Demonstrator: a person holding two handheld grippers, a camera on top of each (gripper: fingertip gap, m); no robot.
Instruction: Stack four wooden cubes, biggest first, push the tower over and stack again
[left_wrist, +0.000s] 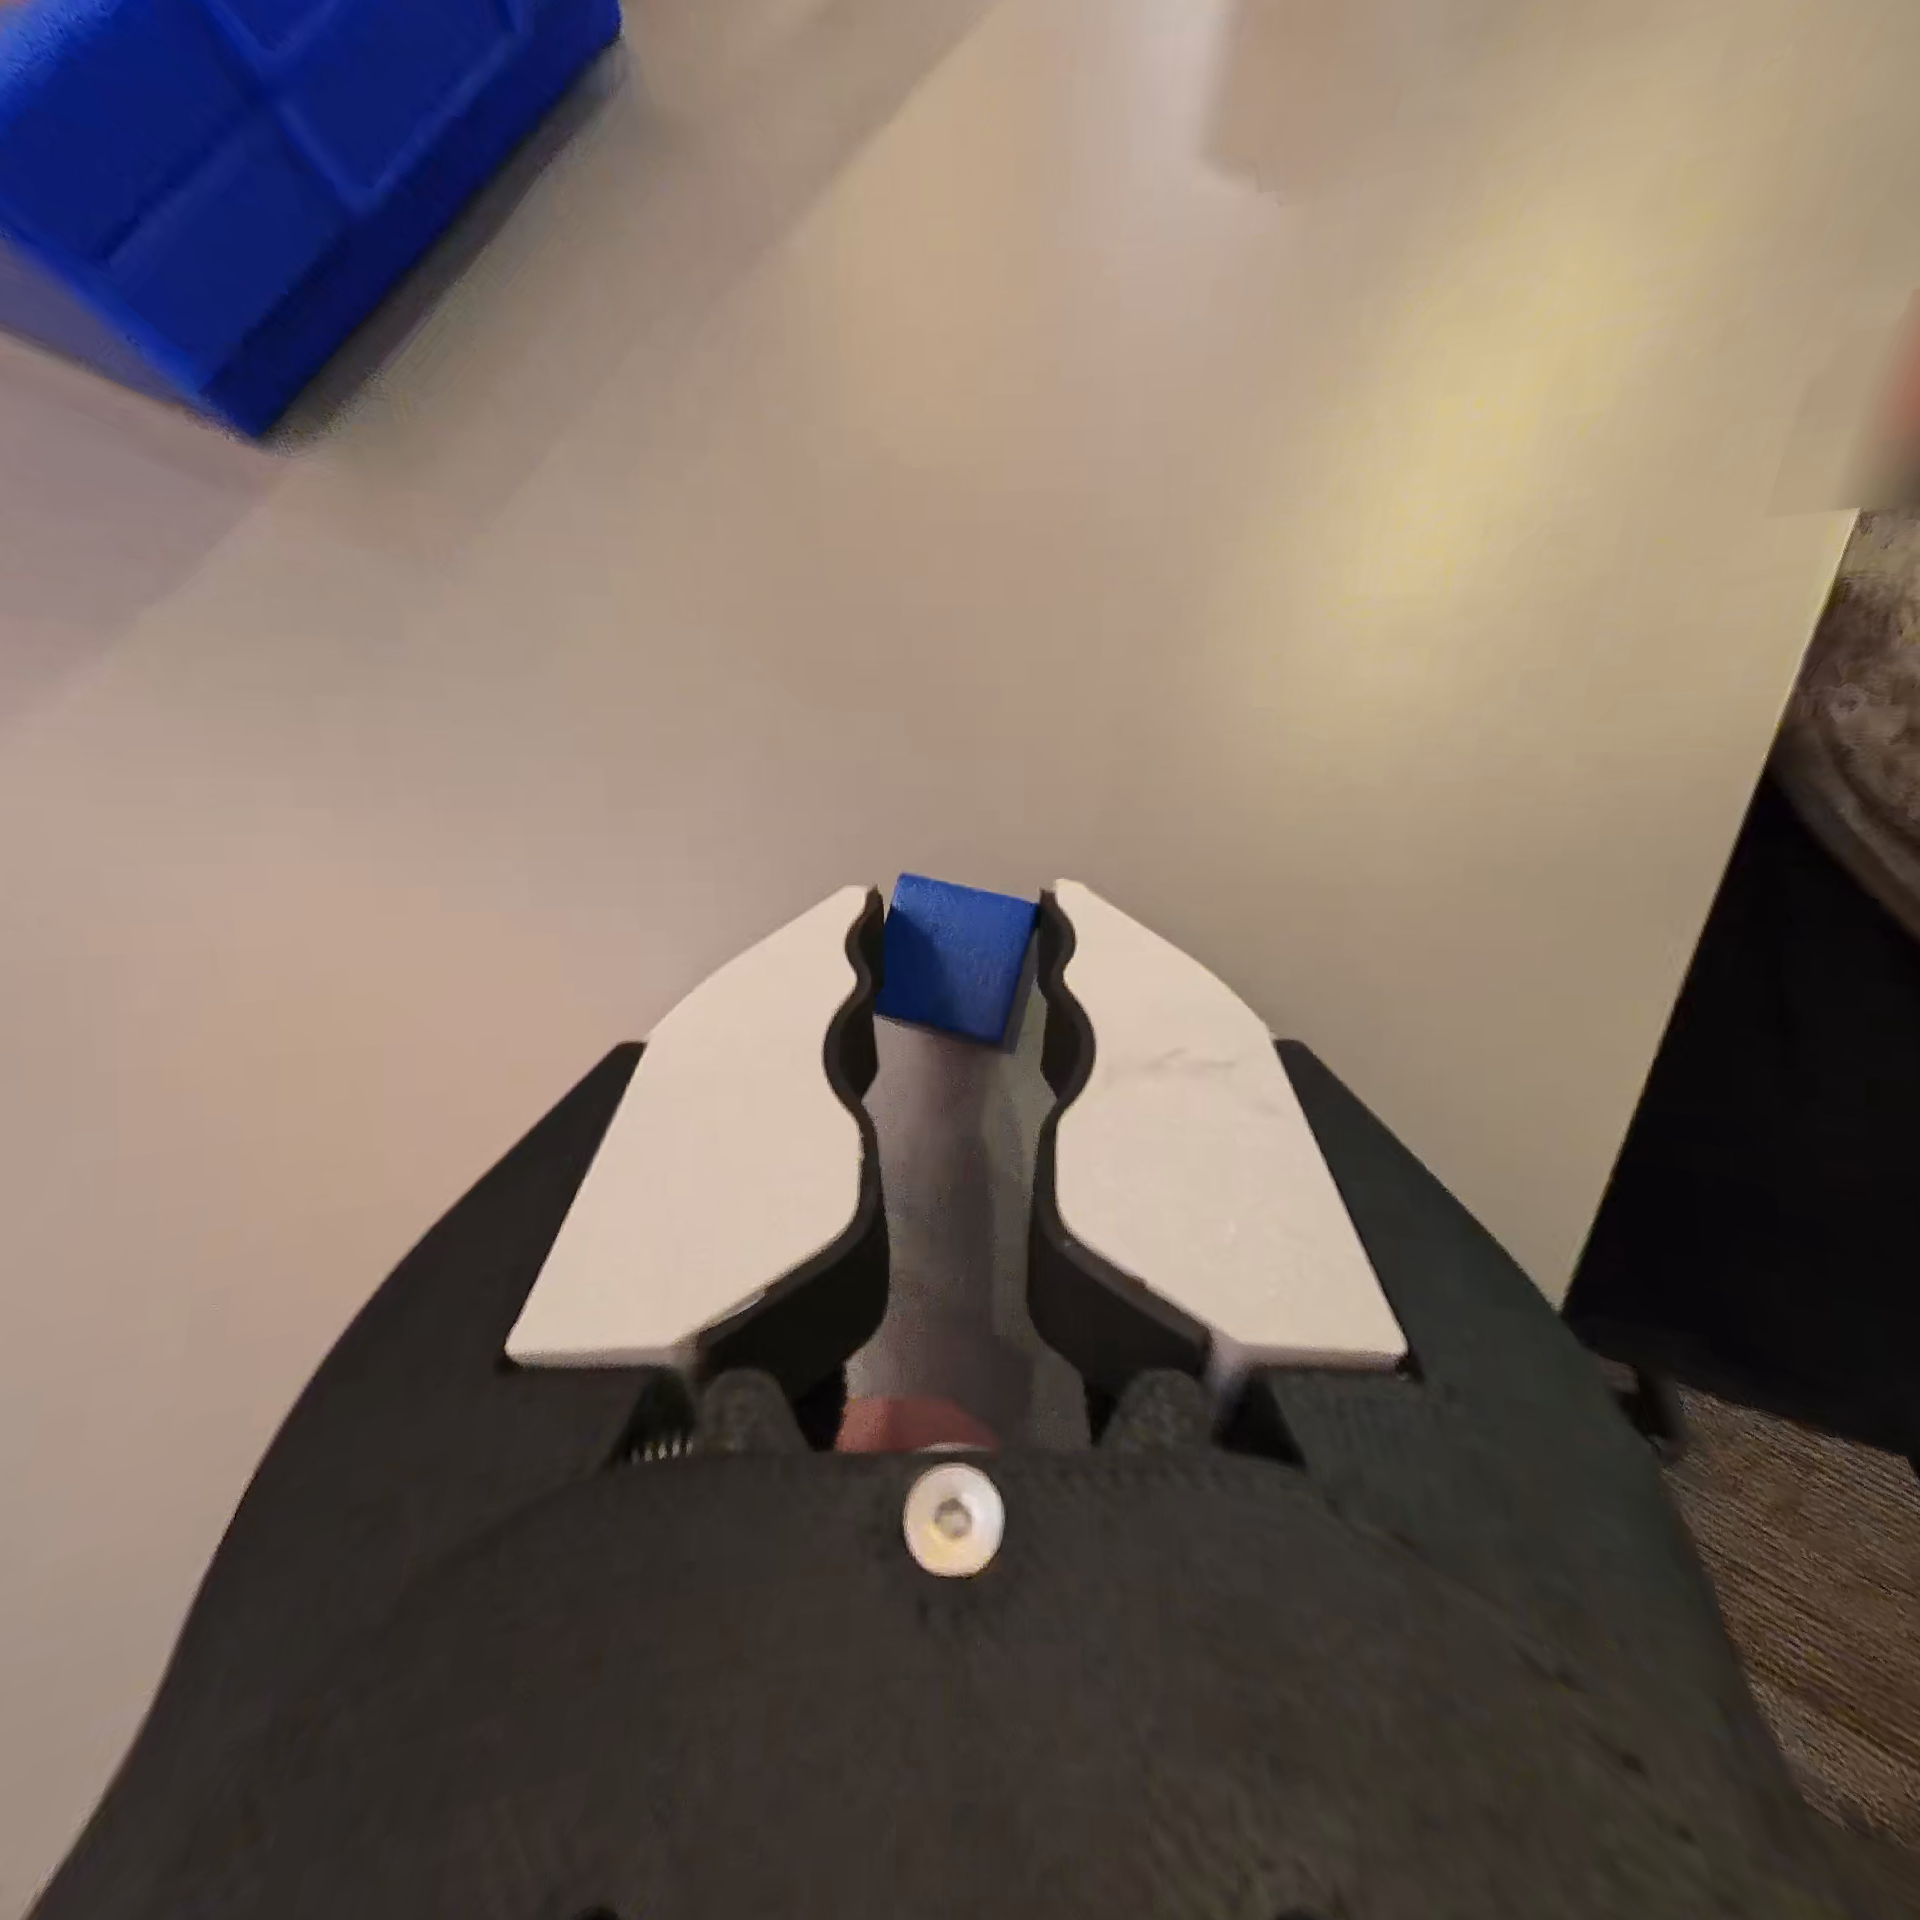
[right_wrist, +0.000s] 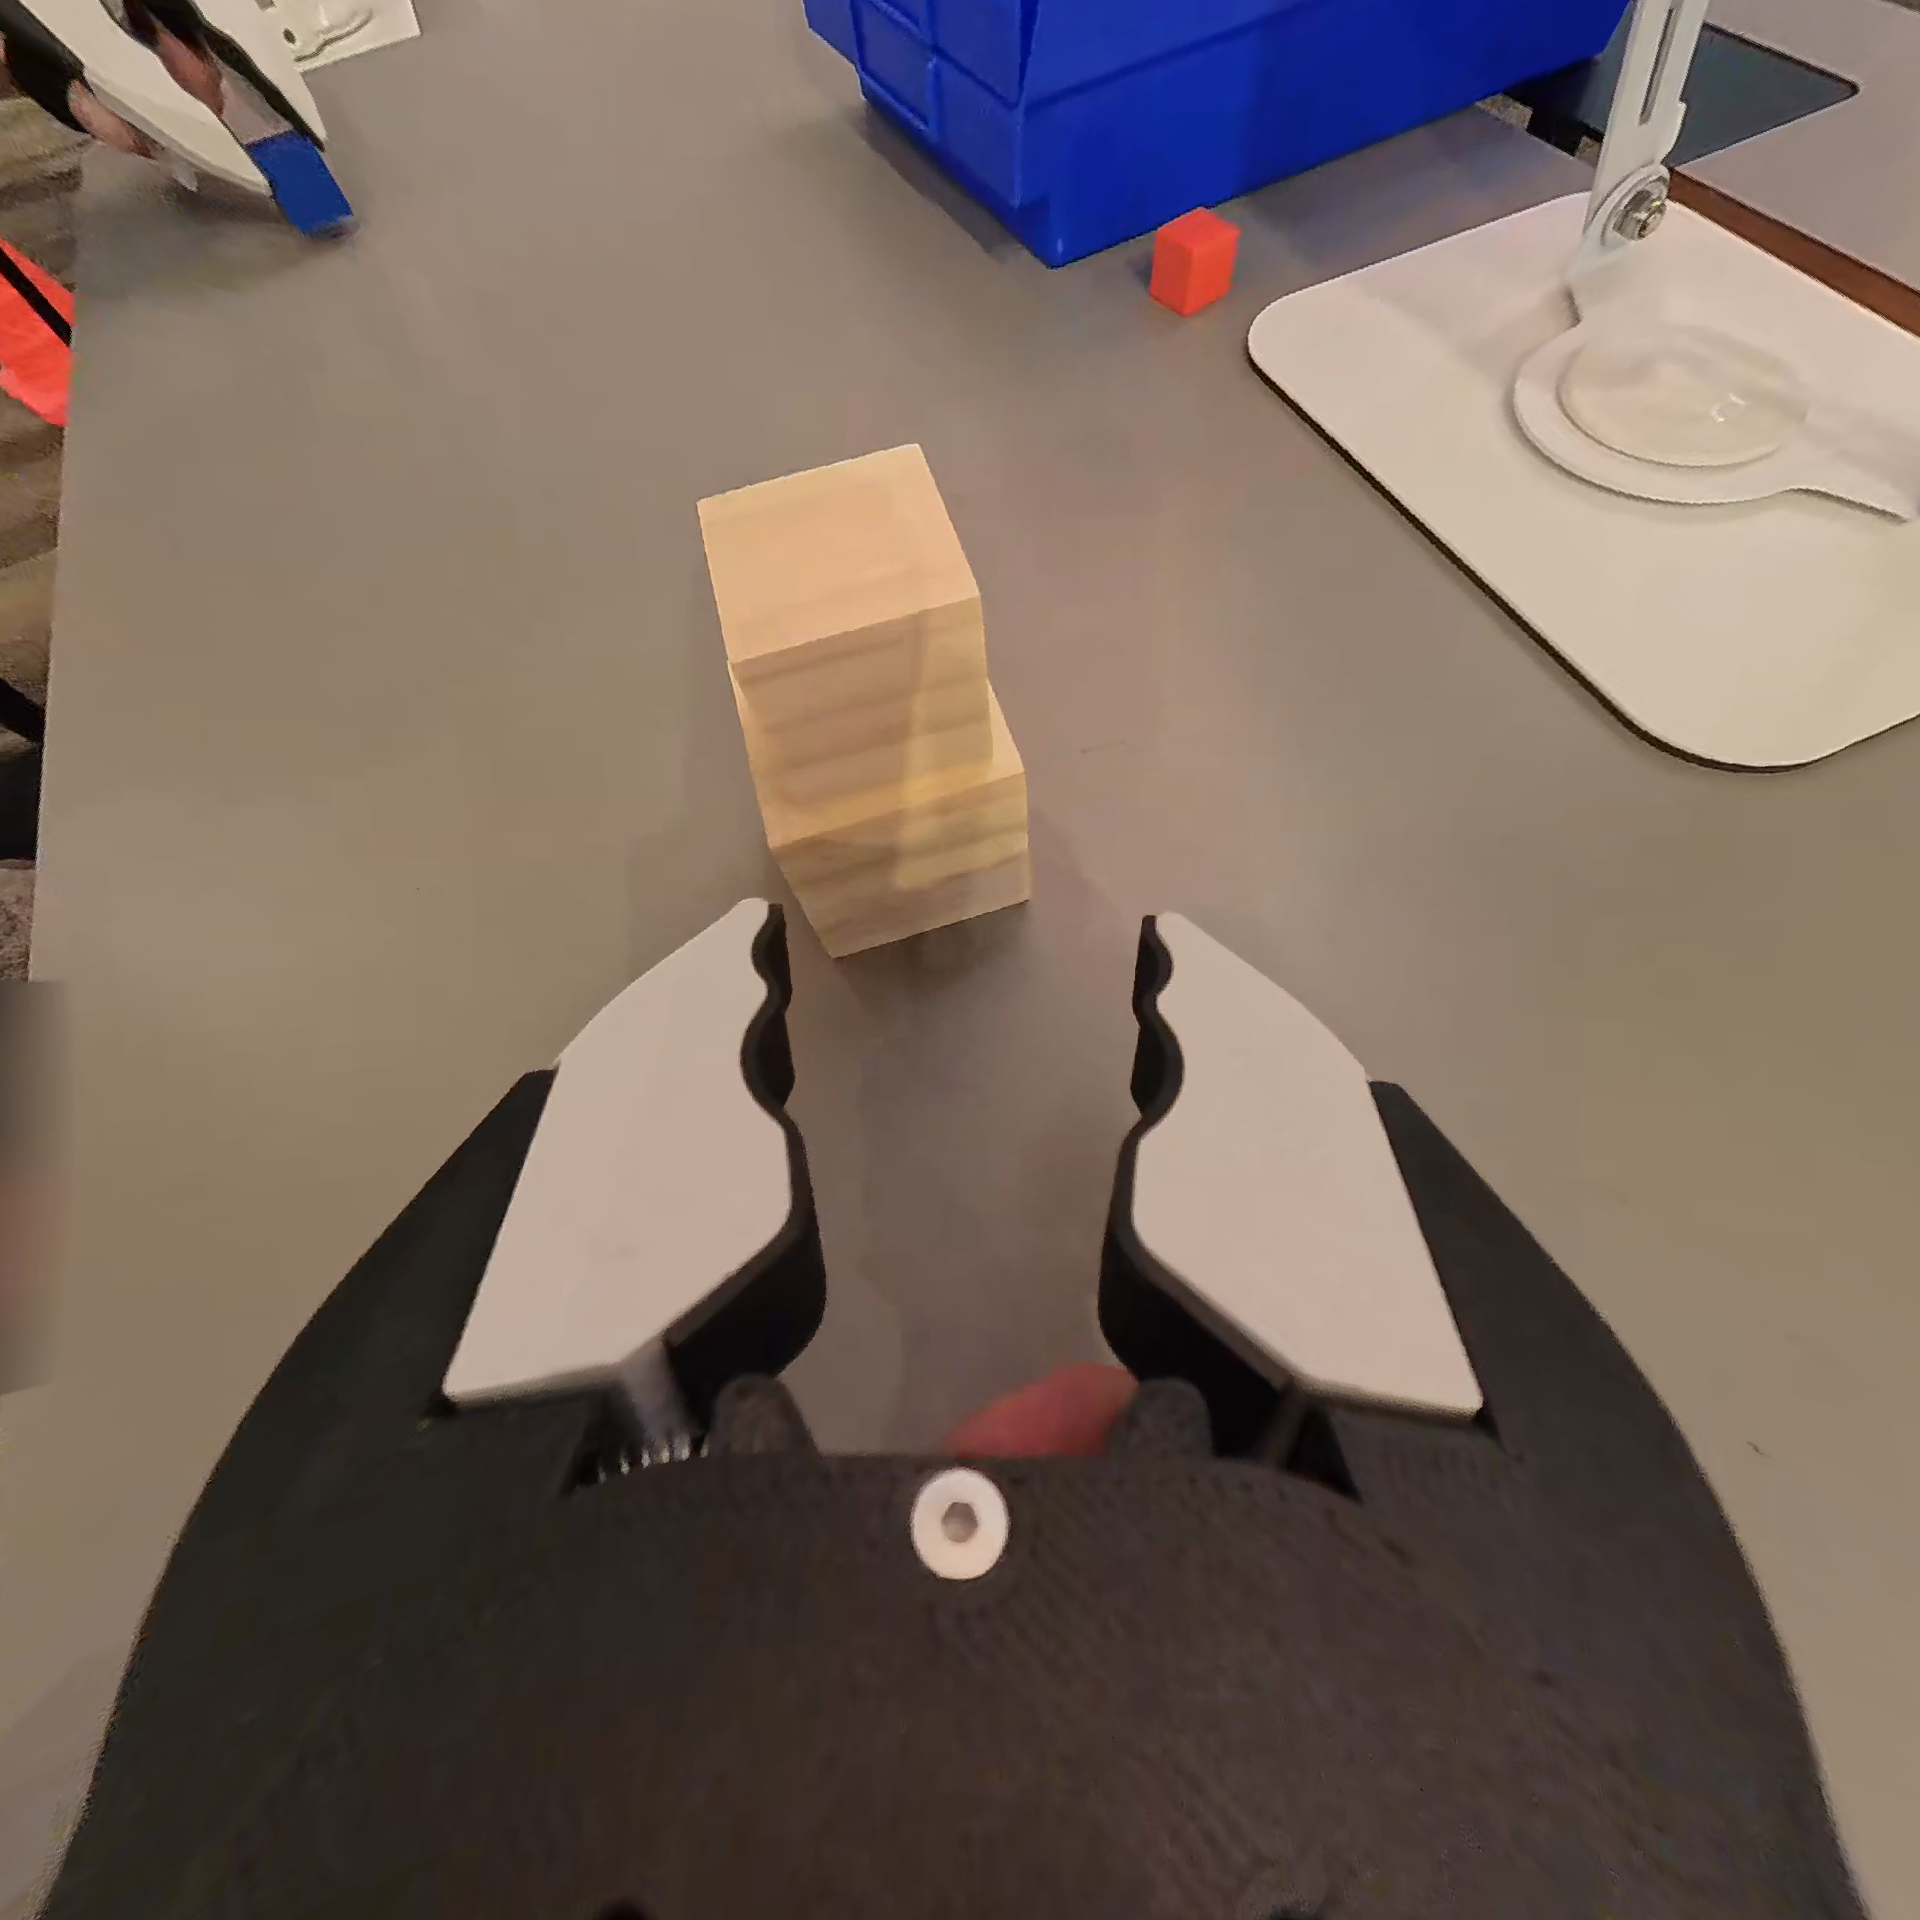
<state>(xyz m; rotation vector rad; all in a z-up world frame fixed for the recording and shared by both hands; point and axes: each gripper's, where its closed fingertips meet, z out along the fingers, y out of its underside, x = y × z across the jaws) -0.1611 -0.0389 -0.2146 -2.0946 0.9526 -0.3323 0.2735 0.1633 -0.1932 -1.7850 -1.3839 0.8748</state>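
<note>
My left gripper (left_wrist: 958, 914) is shut on a small blue cube (left_wrist: 954, 961) and holds it above the grey table. It also shows far off at the top left of the right wrist view (right_wrist: 249, 145), with the blue cube (right_wrist: 303, 187) at its fingertips. My right gripper (right_wrist: 961, 935) is open and empty, just short of a stack of two plain wooden cubes (right_wrist: 873, 717), the smaller cube on the bigger one. A small red cube (right_wrist: 1195, 260) sits on the table next to the blue bin.
A blue plastic bin (right_wrist: 1195, 94) stands at the back, also at the top left of the left wrist view (left_wrist: 260, 177). A white stand base (right_wrist: 1621, 488) with a metal arm lies at the right. The table edge (left_wrist: 1704, 925) drops to carpet. My hands' fingertips stand some 50 centimeters from each other.
</note>
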